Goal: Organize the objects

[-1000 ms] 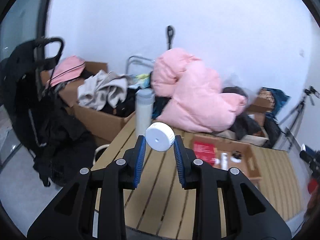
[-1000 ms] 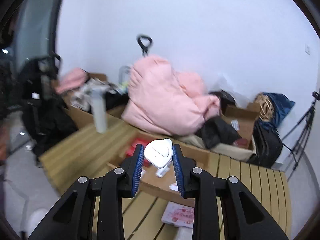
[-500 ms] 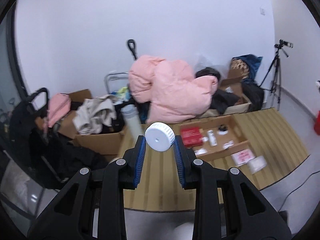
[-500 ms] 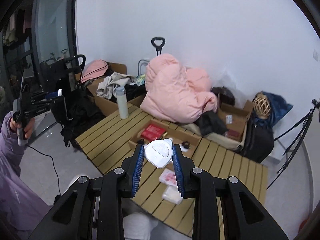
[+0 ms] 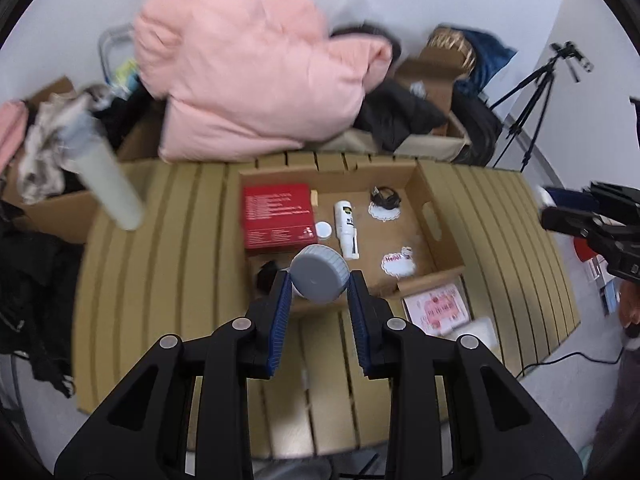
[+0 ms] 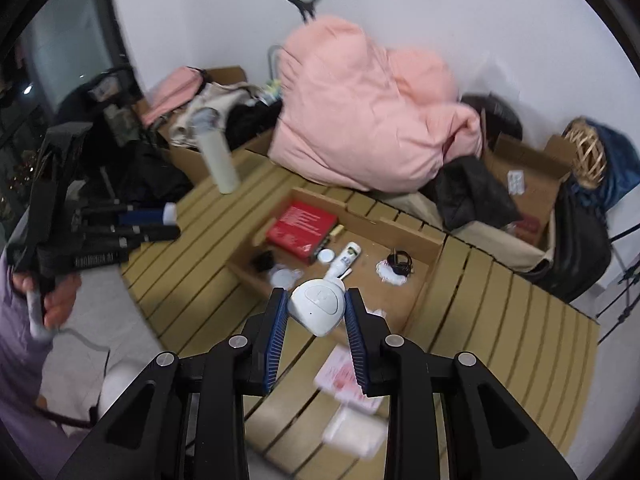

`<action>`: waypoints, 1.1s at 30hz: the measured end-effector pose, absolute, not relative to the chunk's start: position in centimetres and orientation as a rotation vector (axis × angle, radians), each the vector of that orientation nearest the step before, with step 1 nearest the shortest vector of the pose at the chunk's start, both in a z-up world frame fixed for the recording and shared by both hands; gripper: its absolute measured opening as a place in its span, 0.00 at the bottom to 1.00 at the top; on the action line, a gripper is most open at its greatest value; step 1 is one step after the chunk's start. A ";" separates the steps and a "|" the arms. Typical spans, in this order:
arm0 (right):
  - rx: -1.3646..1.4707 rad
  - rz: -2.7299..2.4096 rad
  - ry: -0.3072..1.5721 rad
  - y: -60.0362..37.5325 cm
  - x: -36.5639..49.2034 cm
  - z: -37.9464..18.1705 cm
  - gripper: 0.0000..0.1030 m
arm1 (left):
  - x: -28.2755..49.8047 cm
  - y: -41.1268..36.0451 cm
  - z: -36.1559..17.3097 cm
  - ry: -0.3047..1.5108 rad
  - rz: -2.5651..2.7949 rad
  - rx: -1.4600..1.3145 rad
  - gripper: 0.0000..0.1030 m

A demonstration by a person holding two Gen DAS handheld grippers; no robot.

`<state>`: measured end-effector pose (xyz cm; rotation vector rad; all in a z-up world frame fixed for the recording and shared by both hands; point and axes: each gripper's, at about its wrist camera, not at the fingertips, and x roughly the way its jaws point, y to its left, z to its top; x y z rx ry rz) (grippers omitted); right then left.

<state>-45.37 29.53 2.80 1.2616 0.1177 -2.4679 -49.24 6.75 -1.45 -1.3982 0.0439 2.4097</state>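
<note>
Left wrist view: the left gripper (image 5: pixel 319 289) is closed on a round white jar (image 5: pixel 319 278), held above the near wall of an open cardboard tray (image 5: pixel 434 216) on a slatted wooden table (image 5: pixel 168 248). Inside the tray lie a red box (image 5: pixel 277 216), a white tube (image 5: pixel 346 227) just right of the box, a small white lid (image 5: pixel 323 230) between them, and a black cable (image 5: pixel 385 197) at the tray's far right.

Right wrist view: the right gripper (image 6: pixel 315 312) is closed on a rounded white device (image 6: pixel 318 306), also above the tray's near edge (image 6: pixel 256 282).

Both items look light, rigid and smooth plastic, likely slippery; gripping across the widest flat sides seems safest.
</note>
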 end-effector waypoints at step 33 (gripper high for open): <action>1.453 -2.505 -0.125 35.3 -54.1 -3.3 0.81 | -51.5 6.0 1.9 0.298 2.527 -1.187 0.88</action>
